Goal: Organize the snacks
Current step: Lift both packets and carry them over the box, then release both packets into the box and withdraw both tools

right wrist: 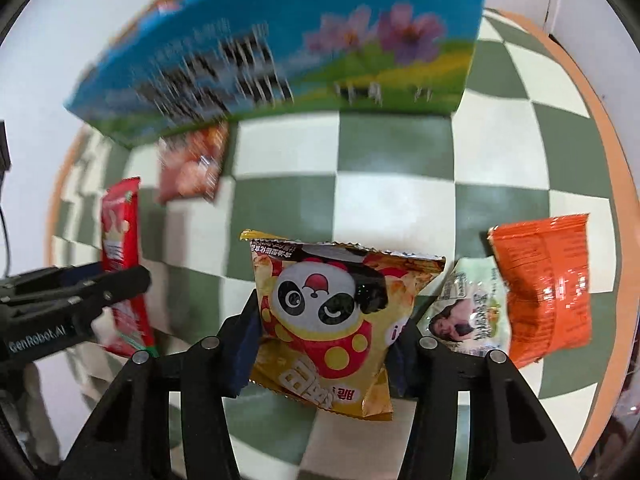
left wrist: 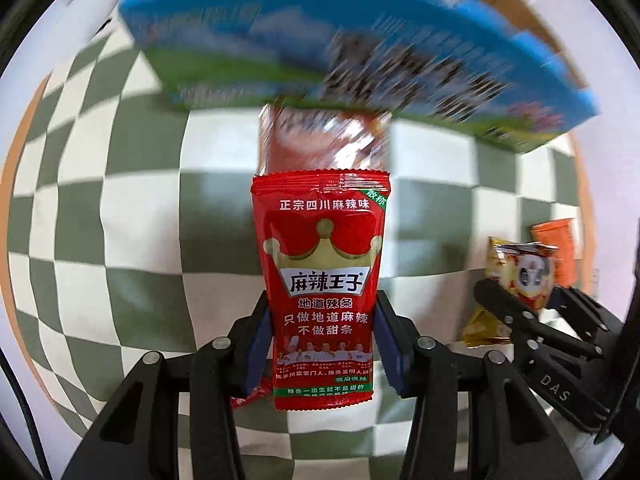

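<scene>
Left fingers (left wrist: 320, 344) clench red packet (left wrist: 320, 280) lengthwise; right fingers (right wrist: 324, 344) clench panda bag (right wrist: 332, 320).

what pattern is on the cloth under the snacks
A green-and-white checkerboard tablecloth with an orange border, clearest in the right wrist view.

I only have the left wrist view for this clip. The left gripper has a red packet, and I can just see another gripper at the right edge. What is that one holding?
Observer: The right gripper is shut on a yellow bag with a panda on it.
Operator: Any snacks left on the checkered cloth near it?
Observer: Yes, an orange packet lies to its right.
Operator: Anything between those two?
Observer: A pale green packet showing a person's picture lies there, beside the orange one.
Operator: And that blurred blue box?
Observer: The box has pink flowers printed on its side.
</scene>
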